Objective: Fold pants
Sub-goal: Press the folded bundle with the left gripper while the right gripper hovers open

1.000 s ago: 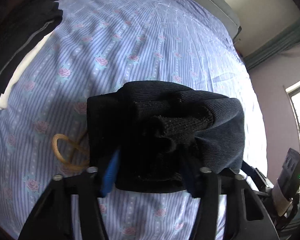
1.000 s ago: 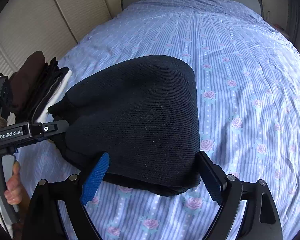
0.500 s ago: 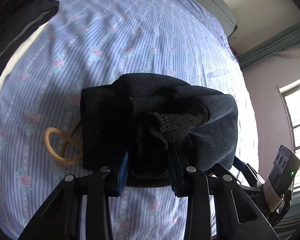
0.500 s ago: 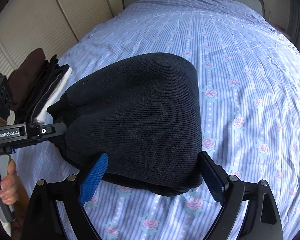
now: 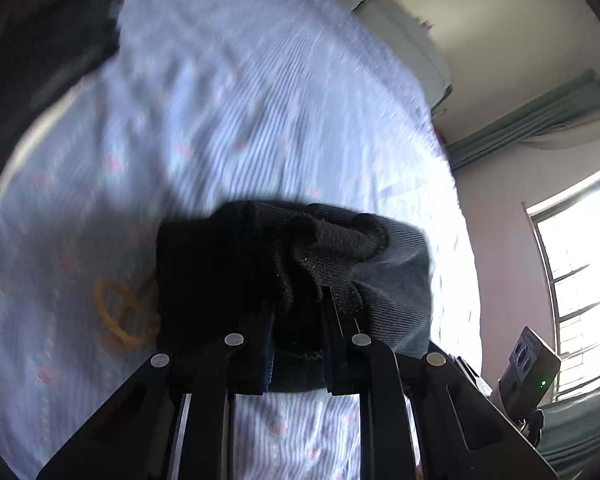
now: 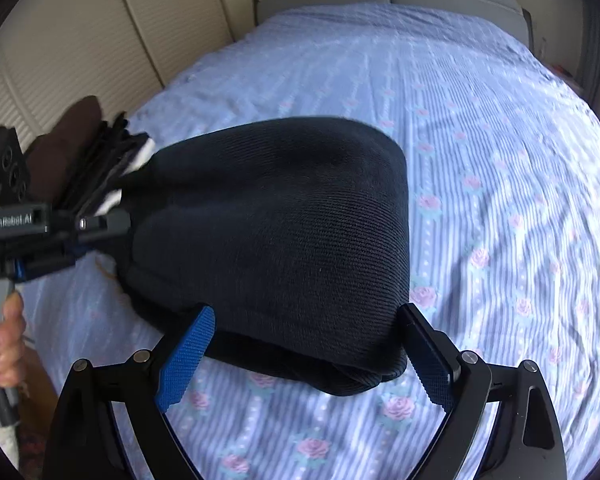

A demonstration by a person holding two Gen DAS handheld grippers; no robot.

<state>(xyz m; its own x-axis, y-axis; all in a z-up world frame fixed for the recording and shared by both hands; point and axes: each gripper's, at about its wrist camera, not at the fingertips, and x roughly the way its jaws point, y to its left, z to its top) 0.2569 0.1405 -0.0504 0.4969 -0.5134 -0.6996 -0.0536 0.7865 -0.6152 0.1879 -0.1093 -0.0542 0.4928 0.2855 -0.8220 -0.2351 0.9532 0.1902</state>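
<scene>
At the left edge of the bed [image 6: 480, 92], beside the cream wall panels, lies a pile of clothes [image 6: 80, 148], brown on the outside with dark and white pieces next to it; this looks like work already finished, though that is only a guess. Just right of the pile, the left gripper [image 5: 298, 312] has its fingers [image 5: 334, 320] closed on a bunched end of the pants [image 6: 276, 232], pinching the dark knit cloth between them; in the right wrist view the same tool comes in from the left edge, with the person's hand [image 6: 4, 344] on its grip. A yellowish loop [image 5: 120, 312], perhaps an elastic band, lies on the striped, rose-printed sheet just left of the bundle; it is too blurred to name for certain. The pants sit near the middle of the bed, toward its foot edge, already doubled into a thick, compact dark bundle with several layers showing at the near edge. Further right, the right gripper [image 6: 306, 354] has its fingers [image 6: 186, 350] spread wide on either side of the bundle's near edge, holding nothing. In my judgement the folding is mostly done: what seems left is to tuck or flatten the bunched end that the left tool holds, let go, and possibly move the bundle across to the pile. The left wrist view is smeared by motion.
</scene>
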